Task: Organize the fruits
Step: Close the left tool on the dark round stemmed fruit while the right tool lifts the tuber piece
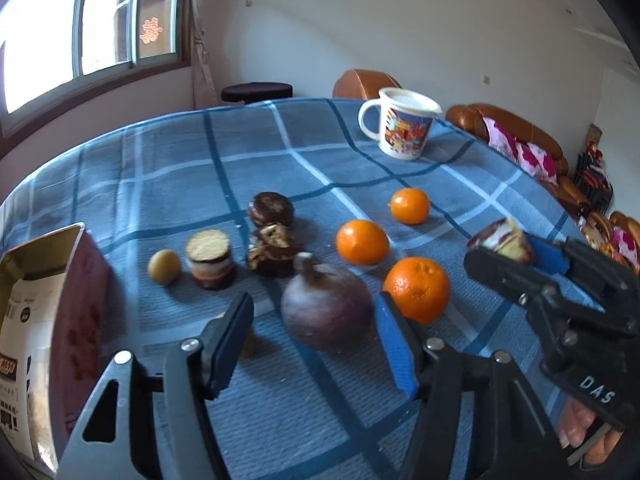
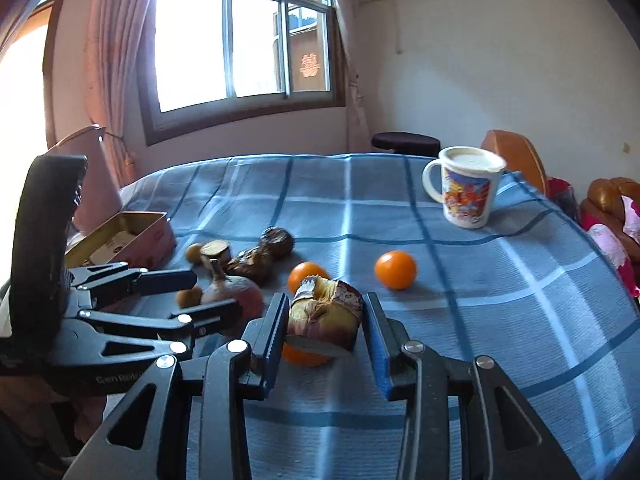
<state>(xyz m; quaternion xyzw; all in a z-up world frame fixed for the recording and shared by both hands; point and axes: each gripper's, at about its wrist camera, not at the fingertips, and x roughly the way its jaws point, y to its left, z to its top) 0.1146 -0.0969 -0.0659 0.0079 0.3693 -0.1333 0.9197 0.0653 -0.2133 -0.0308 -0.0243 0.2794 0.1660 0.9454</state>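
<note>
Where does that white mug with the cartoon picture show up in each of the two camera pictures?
Left wrist view: the white mug stands upper right of centre, at the far edge of the blue checked tablecloth.
Right wrist view: the mug stands at right, also near the cloth's far edge.
Shared landmark: the lone orange on the cloth, nearer the camera than the mug.

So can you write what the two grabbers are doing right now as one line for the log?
right gripper: shut on cake slice, lifted | left gripper: open around purple fruit | oranges: on cloth
</note>
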